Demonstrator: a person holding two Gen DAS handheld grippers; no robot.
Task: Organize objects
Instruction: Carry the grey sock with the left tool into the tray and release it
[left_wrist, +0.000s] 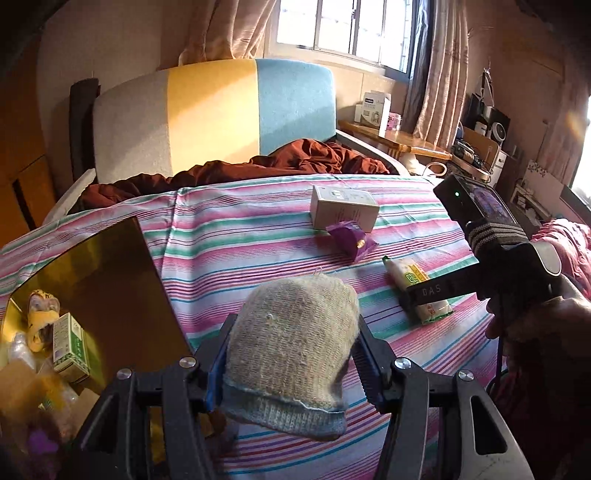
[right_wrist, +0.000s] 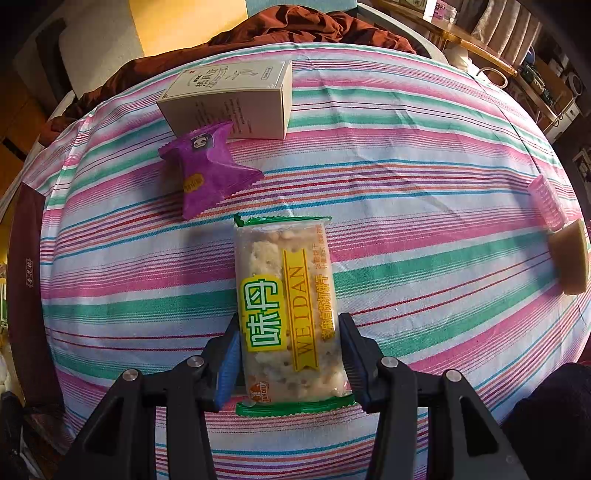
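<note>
The left gripper (left_wrist: 291, 354) clamps a knitted sock (left_wrist: 291, 347) at lower centre, raised above the striped bed (left_wrist: 258, 221) — the right gripper (right_wrist: 291, 358) pinches a cracker packet (right_wrist: 288, 310) (lying flat) at frame centre.

Both grippers: black plastic linkage arms w/ silver round screws, ribbed pads, blue strips on the left gripper (left_wrist: 291, 354) and right gripper (right_wrist: 290, 354). Right unit's body reads "DAS" (striped strap, green LED, black cable).
</note>
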